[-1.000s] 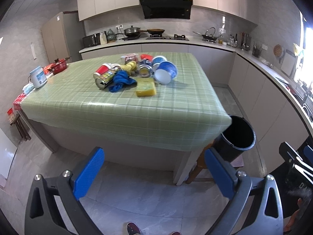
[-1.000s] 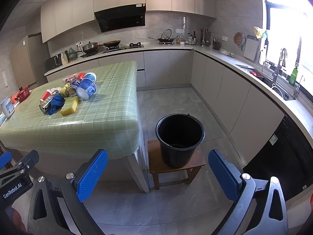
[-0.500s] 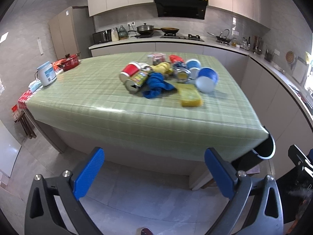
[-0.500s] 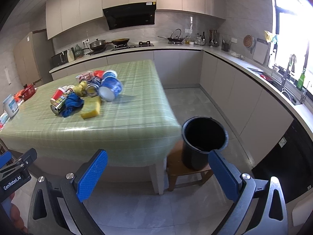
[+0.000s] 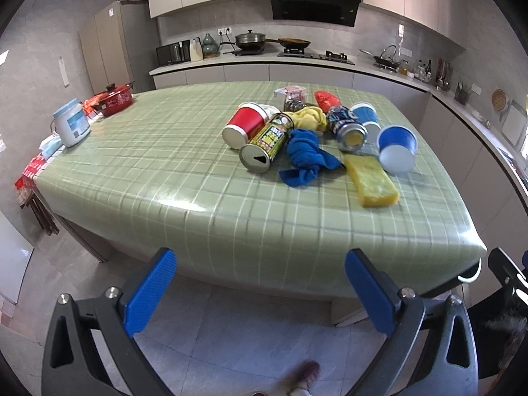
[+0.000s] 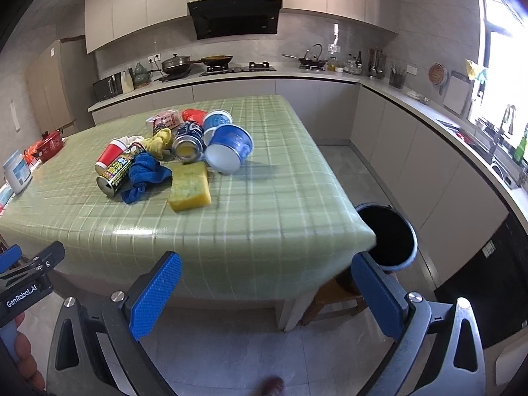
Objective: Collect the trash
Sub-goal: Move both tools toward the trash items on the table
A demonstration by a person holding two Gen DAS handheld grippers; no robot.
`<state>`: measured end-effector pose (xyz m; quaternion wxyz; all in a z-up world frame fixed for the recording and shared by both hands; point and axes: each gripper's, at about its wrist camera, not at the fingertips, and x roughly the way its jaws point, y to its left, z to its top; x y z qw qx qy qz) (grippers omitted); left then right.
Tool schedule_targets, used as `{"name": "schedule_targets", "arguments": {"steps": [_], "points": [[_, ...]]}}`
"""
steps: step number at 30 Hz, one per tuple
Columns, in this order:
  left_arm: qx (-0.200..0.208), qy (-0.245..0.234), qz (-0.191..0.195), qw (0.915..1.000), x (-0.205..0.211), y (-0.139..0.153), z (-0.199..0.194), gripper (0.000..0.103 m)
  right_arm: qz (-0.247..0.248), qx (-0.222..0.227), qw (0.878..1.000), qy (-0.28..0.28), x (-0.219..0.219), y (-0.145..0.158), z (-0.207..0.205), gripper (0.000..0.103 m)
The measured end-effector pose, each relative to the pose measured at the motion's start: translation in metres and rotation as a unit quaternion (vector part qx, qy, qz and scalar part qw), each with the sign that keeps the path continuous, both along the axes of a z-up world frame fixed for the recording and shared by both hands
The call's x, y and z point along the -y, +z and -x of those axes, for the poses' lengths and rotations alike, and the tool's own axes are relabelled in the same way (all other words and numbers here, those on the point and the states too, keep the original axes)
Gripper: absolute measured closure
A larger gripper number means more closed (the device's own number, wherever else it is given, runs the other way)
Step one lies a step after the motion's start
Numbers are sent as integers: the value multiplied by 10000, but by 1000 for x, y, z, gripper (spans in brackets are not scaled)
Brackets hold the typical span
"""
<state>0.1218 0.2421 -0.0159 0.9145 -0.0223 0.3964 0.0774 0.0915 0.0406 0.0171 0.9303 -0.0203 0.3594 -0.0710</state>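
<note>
Both your grippers, left (image 5: 260, 292) and right (image 6: 267, 292), hang with jaws wide apart and empty, short of the table (image 6: 264, 231). The only readable writing is "GenRobot.AI" on the left gripper's body, seen from your right wrist. The trash (image 5: 316, 135), cans, cups, cloths and a sponge (image 5: 373, 181), lies clustered on the table. Only the right view shows the bucket's (image 6: 411, 250) mouth, beside the table corner.

Colours and patterns ahead of the blue-padded fingers (image 5: 150, 292)

A green plaid tablecloth (image 5: 171, 165) is seen beyond the fingertips; on it are shown a red cup (image 5: 243, 124), a yellow-green printed can (image 5: 268, 142), a blue cloth (image 5: 305, 156), a yellow sponge (image 5: 373, 181), blue cups (image 5: 396, 151) and what may be a dark-blue can (image 5: 346, 127). A black bucket (image 6: 391, 237) is seen past the right fingertip.
</note>
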Motion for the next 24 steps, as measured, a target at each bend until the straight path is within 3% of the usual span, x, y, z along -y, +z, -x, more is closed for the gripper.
{"name": "schedule_targets", "arguments": {"steps": [14,20,24], "points": [[-82,79,-111,9999,-18,-8,-113,2,-160,47,9993,349,-6,-7,-146,0],[-356,-337,42,9988,-28,-20,-156,18,-245,-43,9996,126,-10,-14,-184,0],[-511,-746,166,9958,-34,-28,-183,34,-230,-64,9995,-228,-14,-20,-203,0]]}}
